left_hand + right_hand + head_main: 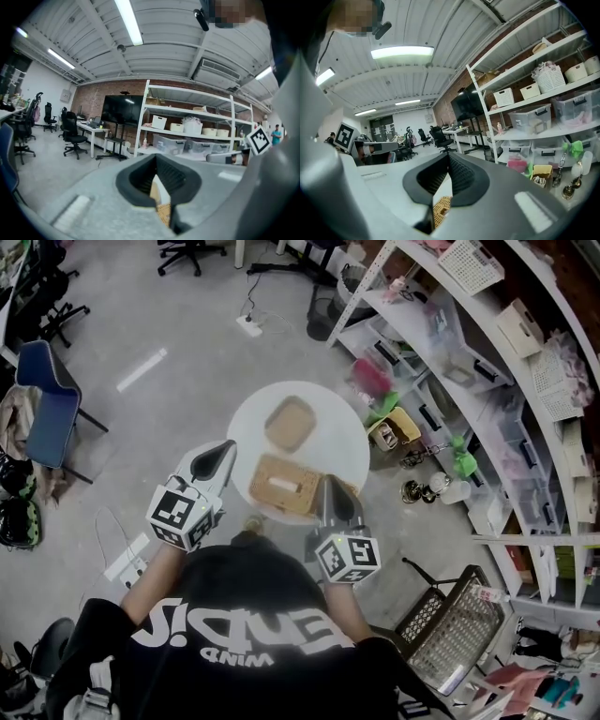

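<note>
**Head view:** A round white table (246, 420) carries a woven box (281, 486) with a white slot in its top. A smaller woven tray (289, 423) lies just beyond it. The left gripper (227, 446) hovers at the table's left edge, near the box but apart from it, and its jaws come together to a single point. The right gripper (326, 484) has its closed tip at the box's right edge; contact cannot be told. Shelves (487, 381) with bins run along the right, and a blue chair (47, 409) stands well off to the left.

**Left gripper view:** The left gripper (157, 187) has its jaws pressed together with nothing clamped. Only a thin slit between them shows a bit of the woven box (164, 213).

**Right gripper view:** The right gripper (445, 183) is likewise closed and empty. The woven box (440, 206) shows through the narrow gap below the jaws.
</note>
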`<state>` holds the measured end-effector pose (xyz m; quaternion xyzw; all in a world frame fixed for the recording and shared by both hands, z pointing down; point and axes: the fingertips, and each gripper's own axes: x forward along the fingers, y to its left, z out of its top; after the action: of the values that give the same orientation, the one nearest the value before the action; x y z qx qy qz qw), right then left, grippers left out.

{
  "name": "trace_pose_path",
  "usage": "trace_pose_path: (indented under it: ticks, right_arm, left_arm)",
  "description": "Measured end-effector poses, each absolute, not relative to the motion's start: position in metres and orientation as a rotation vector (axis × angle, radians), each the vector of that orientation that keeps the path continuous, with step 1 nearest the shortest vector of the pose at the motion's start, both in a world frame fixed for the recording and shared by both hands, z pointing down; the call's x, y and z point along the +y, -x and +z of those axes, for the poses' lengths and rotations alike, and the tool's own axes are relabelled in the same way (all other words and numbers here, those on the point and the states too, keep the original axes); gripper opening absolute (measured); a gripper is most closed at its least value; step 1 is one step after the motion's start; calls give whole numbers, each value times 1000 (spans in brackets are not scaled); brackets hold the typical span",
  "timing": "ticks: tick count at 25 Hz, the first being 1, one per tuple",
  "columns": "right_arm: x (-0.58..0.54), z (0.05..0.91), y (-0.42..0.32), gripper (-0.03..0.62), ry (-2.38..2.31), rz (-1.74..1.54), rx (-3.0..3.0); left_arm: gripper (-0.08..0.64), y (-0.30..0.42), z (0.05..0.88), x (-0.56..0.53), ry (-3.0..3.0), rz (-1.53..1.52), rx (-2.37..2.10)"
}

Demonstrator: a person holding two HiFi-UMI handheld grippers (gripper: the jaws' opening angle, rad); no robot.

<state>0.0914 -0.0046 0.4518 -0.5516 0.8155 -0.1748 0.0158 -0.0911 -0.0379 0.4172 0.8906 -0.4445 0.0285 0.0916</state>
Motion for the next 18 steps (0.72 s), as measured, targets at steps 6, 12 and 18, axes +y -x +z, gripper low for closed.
trace_pose_path:
  ticks: [6, 12, 18]
  right_arm:
    - [-38, 456, -101, 0, 1706, -559, 2523]
    - [-57, 452, -101, 0, 1708, -570, 2499]
    - [-73, 442, -107, 0, 1734, -564, 2469]
  left_arm:
    - [2, 83, 417, -73, -2662, 111, -1346]
    - [2, 76, 418, -95, -2673, 123, -1296]
    - [2, 67, 411, -119, -2691, 135, -1225]
